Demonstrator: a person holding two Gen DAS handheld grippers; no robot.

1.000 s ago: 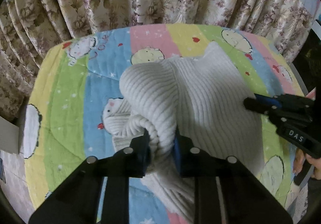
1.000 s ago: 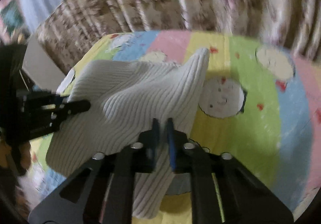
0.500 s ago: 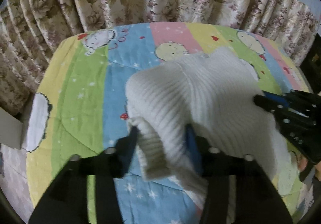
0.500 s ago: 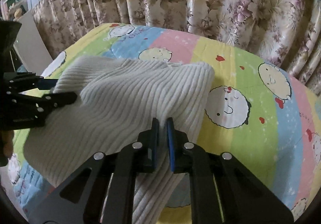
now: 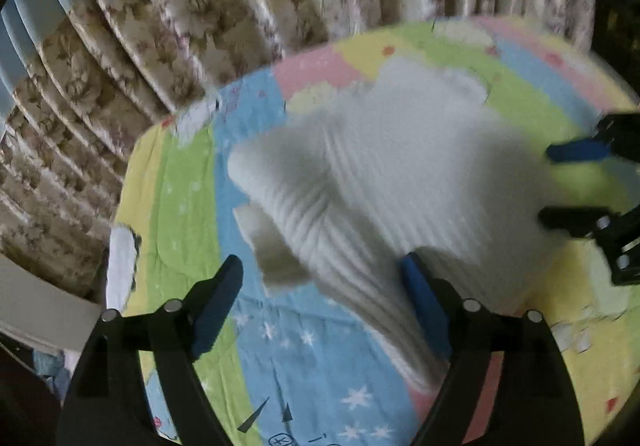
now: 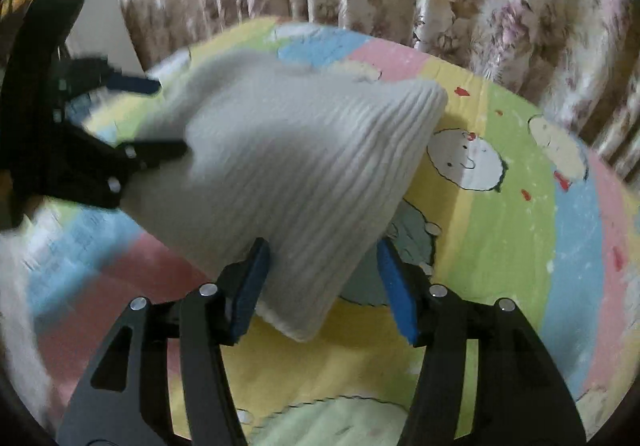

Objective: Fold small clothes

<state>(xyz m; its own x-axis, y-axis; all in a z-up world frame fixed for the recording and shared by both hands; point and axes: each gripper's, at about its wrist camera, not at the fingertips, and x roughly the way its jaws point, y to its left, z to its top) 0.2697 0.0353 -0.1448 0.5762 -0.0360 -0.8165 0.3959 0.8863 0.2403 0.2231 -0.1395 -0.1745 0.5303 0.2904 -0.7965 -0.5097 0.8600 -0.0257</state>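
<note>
Sweater (image 6: 288, 166) lies on blanket (image 6: 520, 246), grippers agape.

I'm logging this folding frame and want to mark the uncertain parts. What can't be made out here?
- White ribbed garment: type unclear, motion blur in both views.
- Its near end, left wrist view: hidden behind the open left gripper.
- Whether the open right gripper touches the cloth: cannot tell.
- Cartoon blanket print at left, right wrist view: smeared.
- Blanket's near edge: cut off by the frame.

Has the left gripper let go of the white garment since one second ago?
Yes. The left gripper now stands wide open; the white ribbed garment lies loose on the colourful blanket, no longer pinched.
</note>
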